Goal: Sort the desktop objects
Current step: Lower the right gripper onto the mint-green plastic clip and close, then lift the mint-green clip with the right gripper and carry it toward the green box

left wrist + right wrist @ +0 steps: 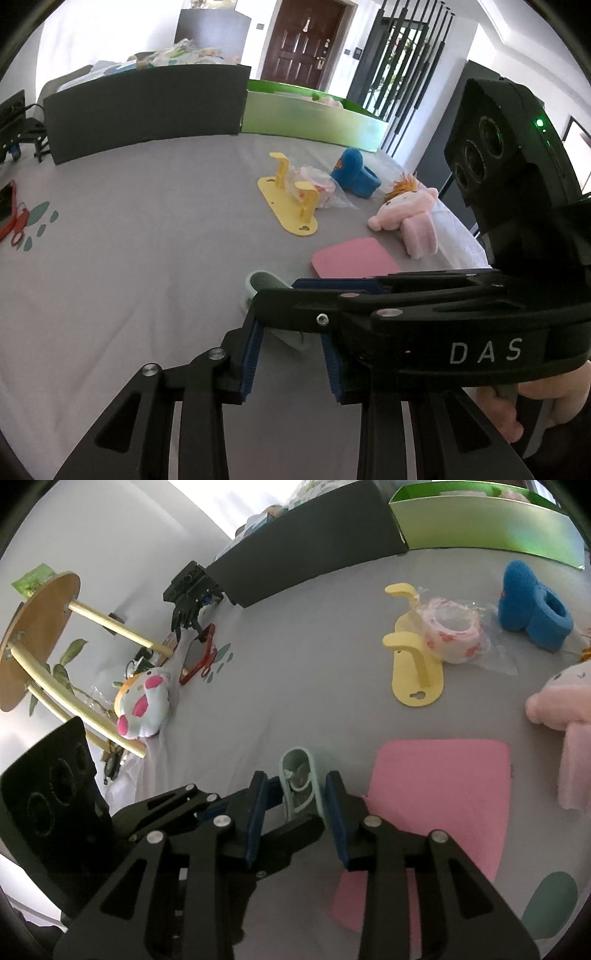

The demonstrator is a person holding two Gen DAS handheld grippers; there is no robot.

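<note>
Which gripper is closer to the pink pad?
Right. The right gripper has one finger beside the pink pad; the left gripper sits beyond the right one, farther off.

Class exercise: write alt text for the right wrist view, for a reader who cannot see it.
Right tongs straddle a small pale green holder on a grey tablecloth, with the left tongs crossing in beside it. A pink pad lies right; behind are a yellow hook rack, bagged tape and a blue plush toy.
</note>
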